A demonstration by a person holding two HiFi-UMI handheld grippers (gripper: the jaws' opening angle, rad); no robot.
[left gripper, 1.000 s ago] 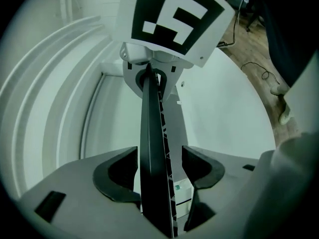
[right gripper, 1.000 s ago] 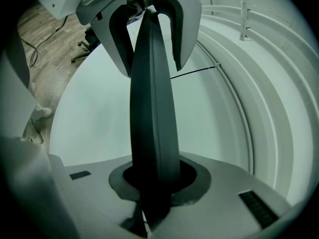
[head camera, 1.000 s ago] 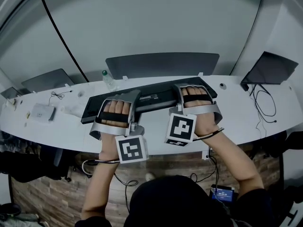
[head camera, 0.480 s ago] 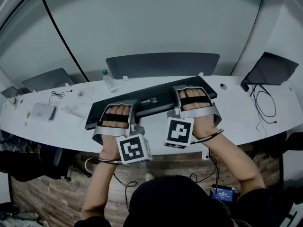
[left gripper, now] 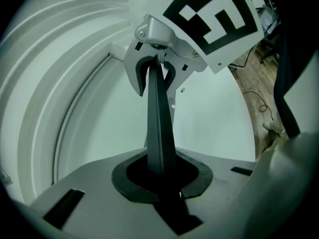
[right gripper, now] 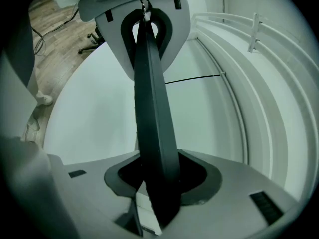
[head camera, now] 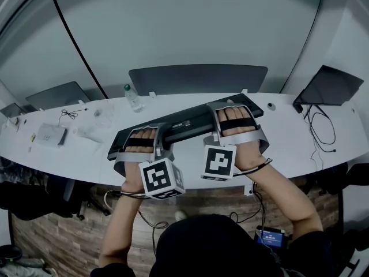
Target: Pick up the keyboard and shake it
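- The keyboard is black, long and thin, seen edge-on.
- The left gripper has its jaws squeezed on it.
- The right gripper has jaws that have just been opening, and the keyboard sits loose between them.

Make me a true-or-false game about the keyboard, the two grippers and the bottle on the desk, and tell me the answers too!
1. The left gripper is shut on the black keyboard. True.
2. Nothing is between the jaws of the right gripper. False: the keyboard's edge stands between them, and those jaws have just been opening.
3. A bottle with a green cap stands on the white desk, behind the keyboard. True.
4. The keyboard is red. False: it is black.
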